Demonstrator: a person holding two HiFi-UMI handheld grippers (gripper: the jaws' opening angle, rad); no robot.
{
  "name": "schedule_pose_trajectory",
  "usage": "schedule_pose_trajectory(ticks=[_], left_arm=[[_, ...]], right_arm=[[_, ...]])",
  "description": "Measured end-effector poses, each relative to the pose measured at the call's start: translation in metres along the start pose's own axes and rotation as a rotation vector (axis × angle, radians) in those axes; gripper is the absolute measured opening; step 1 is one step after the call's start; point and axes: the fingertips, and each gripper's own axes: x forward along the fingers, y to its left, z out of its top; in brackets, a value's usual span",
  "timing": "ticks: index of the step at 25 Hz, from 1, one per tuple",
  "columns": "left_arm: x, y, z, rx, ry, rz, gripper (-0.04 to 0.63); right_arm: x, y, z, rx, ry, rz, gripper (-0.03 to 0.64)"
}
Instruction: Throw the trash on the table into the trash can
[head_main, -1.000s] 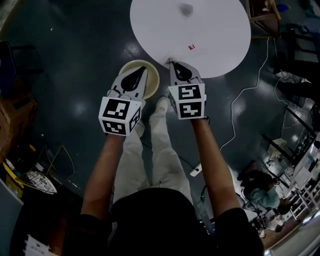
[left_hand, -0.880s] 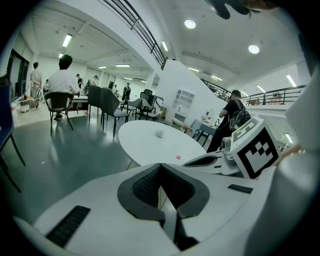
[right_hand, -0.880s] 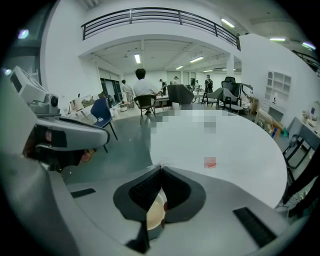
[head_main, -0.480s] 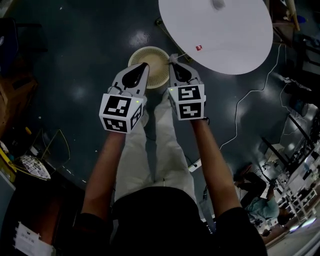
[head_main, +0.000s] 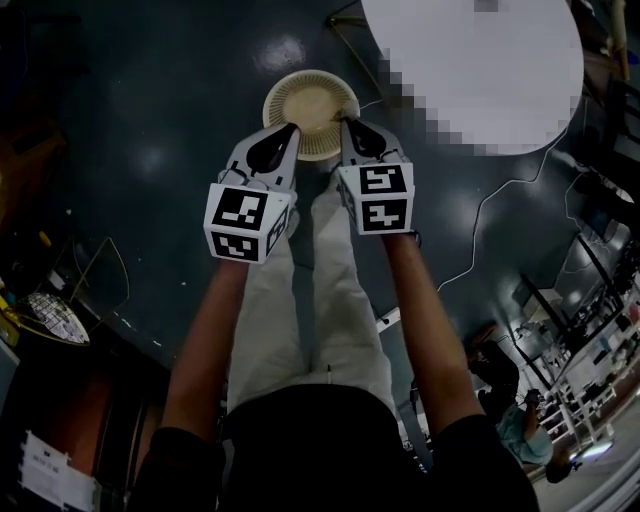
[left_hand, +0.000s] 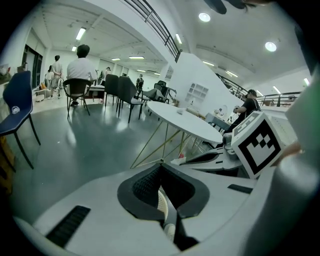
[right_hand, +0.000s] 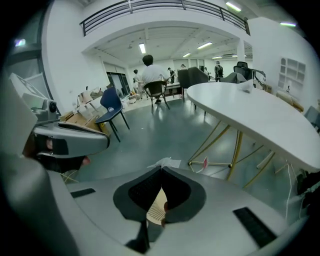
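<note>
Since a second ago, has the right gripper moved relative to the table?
Yes. The right gripper, jaws shut on a paper scrap, has left the white table's edge and is now by the trash can's right rim.

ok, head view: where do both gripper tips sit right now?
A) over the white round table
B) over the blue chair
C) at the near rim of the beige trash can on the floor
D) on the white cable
C: the left gripper and the right gripper, which is shut on a white paper scrap, both overlap the near rim of the beige trash can. The white round table lies off to the right.
</note>
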Motion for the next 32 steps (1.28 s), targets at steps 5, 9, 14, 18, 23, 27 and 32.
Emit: schedule_pose_trajectory(ticks=[5, 9, 14, 18, 23, 27, 32], left_arm=[[0.018, 0.021, -0.036, -0.017, 0.027, 0.003, 0.015], [0.034, 0.037, -0.066, -0.033, 0.043, 0.006, 0.015], [0.054, 0.050, -0.103, -0.041, 0.073, 0.010, 0.015], [0.064, 0.067, -0.126, -0.039, 0.089, 0.015, 0.015], [0.073, 0.078, -0.143, -0.051, 0.092, 0.026, 0.015], [0.077, 0.086, -0.153, -0.046, 0.101, 0.023, 0.015], [0.081, 0.091, -0.160, -0.042, 0.105, 0.021, 0.015]], right_arm=[[0.038, 0.010, -0.034, 0.000, 0.044, 0.020, 0.021], [0.070, 0.016, -0.062, 0.009, 0.075, 0.035, 0.021], [0.103, 0.020, -0.096, -0.015, 0.107, 0.053, 0.021], [0.127, 0.024, -0.111, -0.018, 0.111, 0.064, 0.023], [0.146, 0.024, -0.126, 0.010, 0.120, 0.082, 0.025], [0.156, 0.024, -0.136, 0.020, 0.131, 0.064, 0.029], [0.161, 0.025, -0.146, 0.035, 0.138, 0.065, 0.052]])
